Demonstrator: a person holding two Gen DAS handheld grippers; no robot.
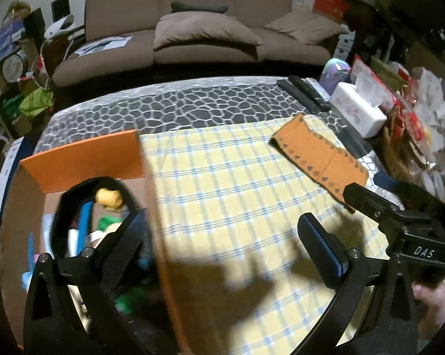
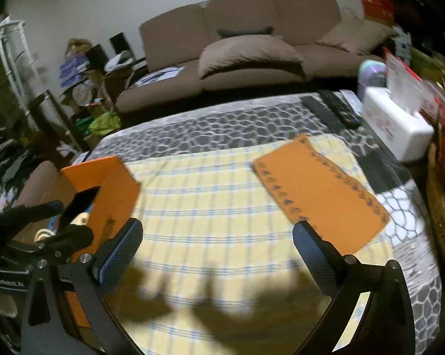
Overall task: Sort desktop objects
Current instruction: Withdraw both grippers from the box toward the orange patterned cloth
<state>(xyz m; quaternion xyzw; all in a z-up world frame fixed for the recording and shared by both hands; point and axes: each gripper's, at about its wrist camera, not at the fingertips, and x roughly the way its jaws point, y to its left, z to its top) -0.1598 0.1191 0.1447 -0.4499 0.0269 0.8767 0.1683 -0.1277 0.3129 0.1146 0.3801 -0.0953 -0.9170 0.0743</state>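
An orange cardboard box (image 1: 83, 156) stands at the left edge of the yellow checked cloth (image 1: 222, 183); it also shows in the right wrist view (image 2: 109, 183). It holds several small items, among them a yellow toy (image 1: 109, 198) and green pieces (image 1: 107, 222). A folded orange cloth (image 1: 317, 159) with a dark patterned border lies at the cloth's right; it also shows in the right wrist view (image 2: 320, 189). My left gripper (image 1: 219, 230) is open, its left finger over the box and a black band looped there. My right gripper (image 2: 218, 245) is open and empty above the checked cloth.
A white tissue box (image 2: 397, 124), remote controls (image 2: 335, 108) and a purple container (image 2: 370, 74) stand at the far right of the grey patterned table cover (image 1: 192, 103). Cluttered packets (image 1: 406, 112) fill the right side. A brown sofa (image 1: 192, 26) is behind.
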